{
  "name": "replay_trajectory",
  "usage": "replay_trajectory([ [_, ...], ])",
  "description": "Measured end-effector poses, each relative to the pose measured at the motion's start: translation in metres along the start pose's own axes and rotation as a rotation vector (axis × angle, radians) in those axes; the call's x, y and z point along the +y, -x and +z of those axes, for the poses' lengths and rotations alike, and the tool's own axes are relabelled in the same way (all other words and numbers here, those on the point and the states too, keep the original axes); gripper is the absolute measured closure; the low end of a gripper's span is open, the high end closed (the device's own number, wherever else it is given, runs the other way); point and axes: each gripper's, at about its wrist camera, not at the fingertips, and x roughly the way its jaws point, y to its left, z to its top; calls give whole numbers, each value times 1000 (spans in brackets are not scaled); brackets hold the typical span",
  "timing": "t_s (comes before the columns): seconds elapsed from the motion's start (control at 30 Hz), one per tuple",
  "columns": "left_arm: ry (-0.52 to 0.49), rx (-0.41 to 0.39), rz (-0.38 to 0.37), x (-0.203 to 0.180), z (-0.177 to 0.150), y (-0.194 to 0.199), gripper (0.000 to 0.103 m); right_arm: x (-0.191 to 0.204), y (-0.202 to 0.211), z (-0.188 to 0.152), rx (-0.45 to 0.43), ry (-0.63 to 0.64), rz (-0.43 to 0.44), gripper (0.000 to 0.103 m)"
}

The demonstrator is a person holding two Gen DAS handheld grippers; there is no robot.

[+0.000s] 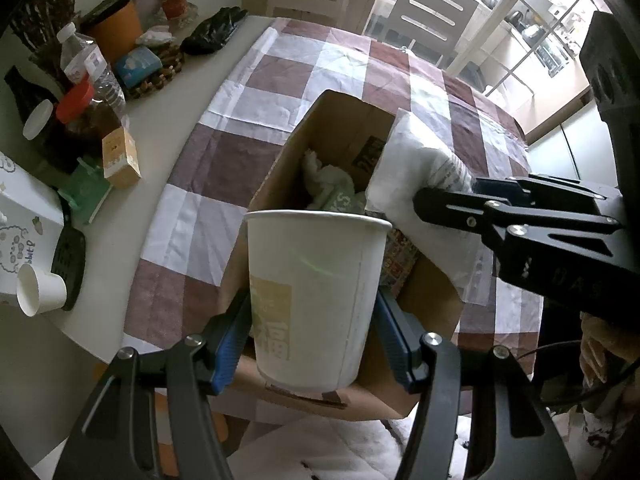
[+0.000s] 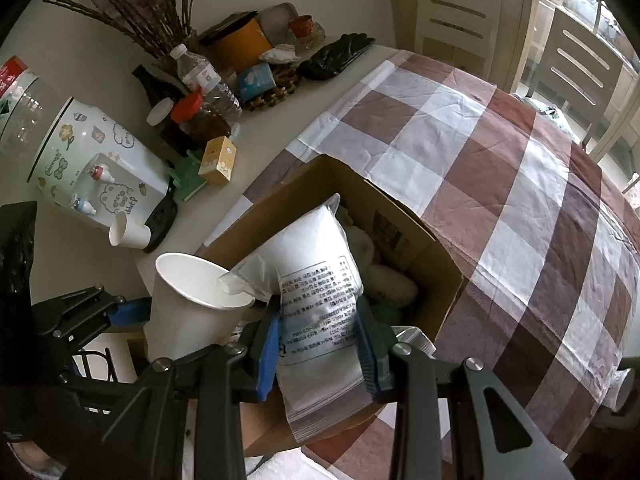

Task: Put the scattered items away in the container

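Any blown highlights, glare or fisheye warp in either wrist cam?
Left wrist view: the window at top right is overexposed, a faint green flare streak crosses the white paper cup, and the image is dark at the corners. Right wrist view: window edge at top right clipped, checked tablecloth lines bow with fisheye, print on the white plastic pouch stays sharp.

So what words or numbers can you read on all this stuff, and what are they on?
"Rabbit": white patterned dispenser, small curved lettering, partly guessed.
Black printed block: white bag in the right gripper, Korean-looking, too small to read.
Yellow panel with pale letters: paper cup in the left gripper, sideways and too faint.
Dark print: inner wall of the cardboard box, upside down, unreadable.
Water bottle label: too small.
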Motion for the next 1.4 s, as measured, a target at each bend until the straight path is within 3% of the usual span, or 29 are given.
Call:
replay_trajectory([
  [0.3, -6, 20, 2, -5, 2, -3, 40, -4, -1, 2, 3, -10, 14, 67],
  [0.37, -4, 33, -4, -5, 2, -4, 35, -8, -2, 4, 5, -25, 31, 63],
  [0.4, -4, 37, 0, -5, 2, -5, 27, -11, -1, 4, 2, -33, 31, 62],
  [0.47, -5, 43, 11, -5, 2, -4, 23, -12, 2, 6, -12, -37, 15, 48],
  [0.53, -3, 49, 9, -4, 2, -3, 23, -12, 7, 6, -28, -35, 0, 43],
  [0.8, -7, 59, -4, -2, 5, 6, 22, -18, 26, 1, -57, -72, -61, 41],
  [1.03, -35, 51, -18, -4, 8, 21, 14, -25, 35, -19, -42, -139, -137, 26],
  [1.2, -66, 43, -3, -6, 10, 27, 13, -33, 41, -44, -19, -252, -234, 24],
  [1.4, -97, 71, 34, -7, 10, 24, 11, -31, 38, -74, 18, -392, -285, 24],
])
